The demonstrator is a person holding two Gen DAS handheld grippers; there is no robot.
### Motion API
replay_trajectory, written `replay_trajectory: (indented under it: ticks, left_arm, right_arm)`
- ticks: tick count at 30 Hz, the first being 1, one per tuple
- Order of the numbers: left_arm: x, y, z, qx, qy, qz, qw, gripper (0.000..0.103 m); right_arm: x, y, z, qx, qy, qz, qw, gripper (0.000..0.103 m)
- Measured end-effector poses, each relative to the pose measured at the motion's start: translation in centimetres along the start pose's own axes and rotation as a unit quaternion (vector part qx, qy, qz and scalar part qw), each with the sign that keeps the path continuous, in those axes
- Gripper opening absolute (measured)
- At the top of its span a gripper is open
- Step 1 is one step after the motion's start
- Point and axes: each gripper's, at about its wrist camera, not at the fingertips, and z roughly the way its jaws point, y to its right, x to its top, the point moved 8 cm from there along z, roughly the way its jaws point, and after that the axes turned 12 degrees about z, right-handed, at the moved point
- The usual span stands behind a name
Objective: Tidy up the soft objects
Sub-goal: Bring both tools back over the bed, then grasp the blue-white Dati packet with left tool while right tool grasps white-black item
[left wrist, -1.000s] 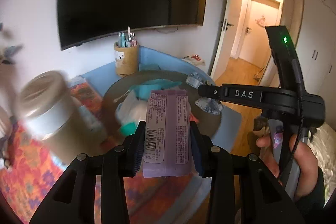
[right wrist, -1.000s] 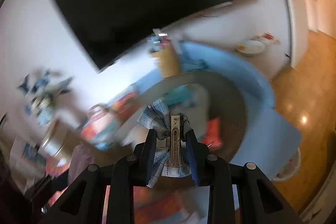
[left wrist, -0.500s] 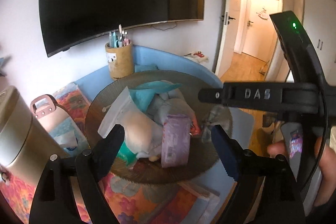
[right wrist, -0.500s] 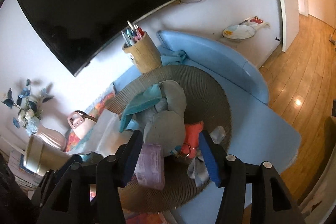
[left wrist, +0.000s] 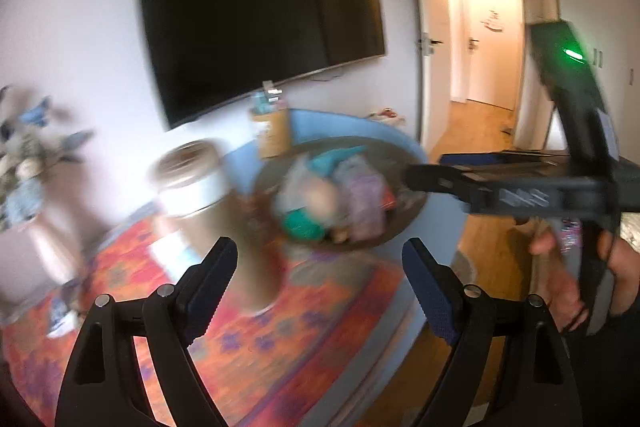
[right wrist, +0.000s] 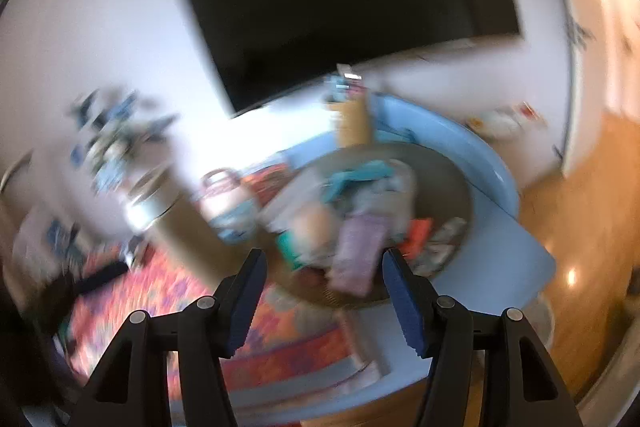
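A round woven tray [left wrist: 412, 159] [right wrist: 452, 171] holds a pile of soft things: a purple tissue pack [left wrist: 366, 203] [right wrist: 356, 253], teal cloth [left wrist: 332, 157] [right wrist: 360, 173], a peach soft item [left wrist: 318, 197] [right wrist: 312, 225], a checked cloth [right wrist: 444, 247] and an orange piece [right wrist: 418, 231]. My left gripper [left wrist: 320, 279] is open and empty, in front of and below the tray. My right gripper [right wrist: 322, 287] is open and empty before the tray; its body also shows in the left wrist view [left wrist: 520, 193]. Both views are blurred.
A beige canister with a white band [left wrist: 196, 187] [right wrist: 148, 207] stands left of the tray. A pen holder [left wrist: 272, 131] [right wrist: 352, 115] stands behind it under a wall TV [left wrist: 256, 11]. A flower vase [left wrist: 28, 155] is far left. A floral cloth [left wrist: 240, 339] covers the table.
Both grippers have let go of their loads, the purple pack and the checked cloth, onto the tray, and have since drawn back. The left view has swung left.
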Motion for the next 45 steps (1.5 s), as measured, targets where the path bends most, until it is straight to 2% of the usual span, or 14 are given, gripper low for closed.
replay_trajectory:
  ticks: [5,7,9,12,17,22,25,27,33,34,35,37,41,45]
  left_arm:
    - [-4.4,-7.2,-3.1,0.069,-0.027,-0.059,0.9955,0.084]
    - [-6.4,-10.0,-3.9,0.096,-0.035,-0.091,0.9906,0.084]
    - [-9.0,-13.4,-4.6,0.120,-0.050,-0.133,0.9826,0.084]
    - [-13.5,-18.7,-4.8,0.175,-0.089,-0.181,0.9636,0.084]
    - [-20.3,-25.5,-3.0,0.227,-0.152,-0.213,0.9380,0.084]
    - [-25.8,-28.6,-0.8,0.228,-0.172,-0.260,0.9225,0.084]
    - [-28.5,-28.8,-0.1,0.215,-0.160,-0.301,0.9155,0.083]
    - [-30.1,-28.9,0.5,0.203,-0.184,-0.333,0.9021,0.083]
    - [-30.4,-29.3,-0.1,0.205,-0.164,-0.357,0.8966,0.084]
    - [-30.5,-29.4,0.1,0.200,-0.167,-0.359,0.8966,0.084]
    - [-30.5,-29.5,0.2,0.197,-0.167,-0.360,0.8966,0.084]
    - [-30.7,-29.5,0.3,0.195,-0.168,-0.363,0.8953,0.084]
    - [-31.2,-29.6,0.4,0.187,-0.175,-0.378,0.8897,0.084]
    - [-31.4,-29.7,0.3,0.183,-0.170,-0.386,0.8881,0.087]
  right_arm:
    - [-4.2,-9.7,-1.5,0.076,-0.017,-0.147,0.986,0.062]
    - [-6.0,-13.7,-1.0,0.087,-0.027,-0.196,0.976,0.081]
    - [-8.0,-17.7,0.0,0.097,-0.034,-0.240,0.965,0.088]
    - [-11.0,-22.3,2.8,0.123,-0.070,-0.273,0.951,0.088]
    - [-14.1,-26.3,10.8,0.070,-0.136,-0.298,0.942,0.089]
    - [-15.0,-29.1,17.6,0.054,-0.195,-0.276,0.940,0.089]
    - [-15.1,-30.9,20.9,0.061,-0.210,-0.257,0.941,0.089]
    - [-15.3,-31.5,22.7,0.071,-0.204,-0.244,0.945,0.089]
    - [-17.8,-30.4,27.5,0.067,-0.200,-0.195,0.958,0.090]
    - [-18.4,-29.9,28.0,0.051,-0.218,-0.193,0.955,0.090]
    - [-18.2,-30.3,27.7,0.046,-0.205,-0.205,0.956,0.090]
    - [-18.5,-30.7,27.3,0.045,-0.194,-0.220,0.955,0.103]
    - [-20.0,-30.8,28.2,0.021,-0.219,-0.253,0.942,0.103]
    - [-20.0,-30.6,28.1,0.022,-0.221,-0.250,0.942,0.103]
